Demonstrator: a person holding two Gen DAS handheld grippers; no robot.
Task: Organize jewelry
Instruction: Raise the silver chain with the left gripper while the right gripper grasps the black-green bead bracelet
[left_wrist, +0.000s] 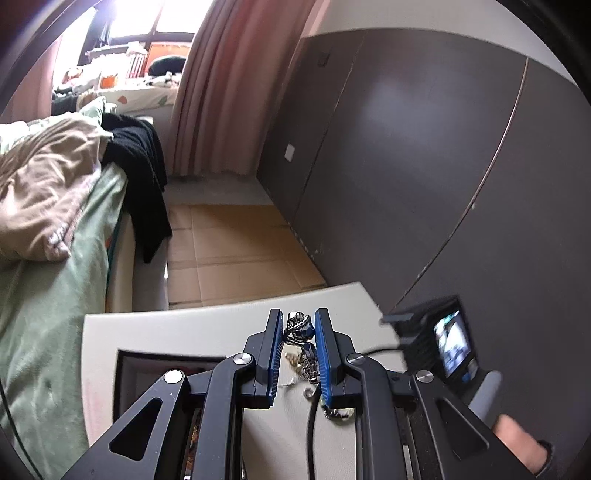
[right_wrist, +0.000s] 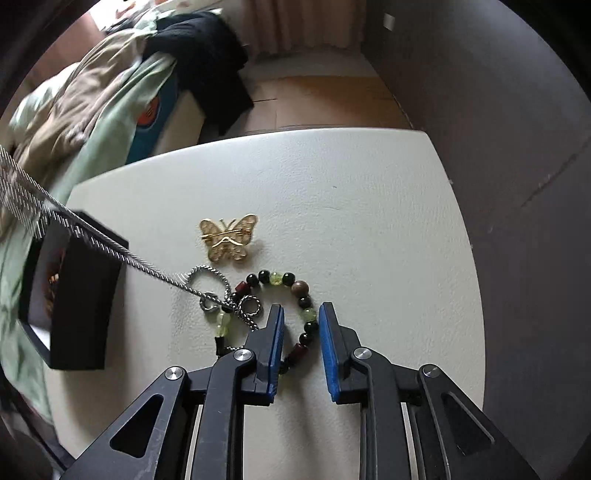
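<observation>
My left gripper (left_wrist: 299, 325) is shut on a silver rope chain (left_wrist: 297, 326) and holds it above the white table (left_wrist: 147, 332). In the right wrist view the chain (right_wrist: 110, 247) runs taut from the upper left down to its coiled end (right_wrist: 221, 295) on the table (right_wrist: 369, 206). A beaded bracelet (right_wrist: 295, 291) of black, green and brown beads lies under the chain end. My right gripper (right_wrist: 301, 314) is open, its jaws on either side of the bracelet's right arc. A gold butterfly brooch (right_wrist: 228, 236) lies just beyond. A black jewelry box (right_wrist: 77, 295) stands open at the left.
The box also shows in the left wrist view (left_wrist: 155, 365), below my left gripper. The right gripper's body and screen (left_wrist: 450, 343) are at the right there. A bed with green bedding (left_wrist: 44, 295) lies left of the table, and dark wardrobe doors (left_wrist: 424, 166) stand at the right.
</observation>
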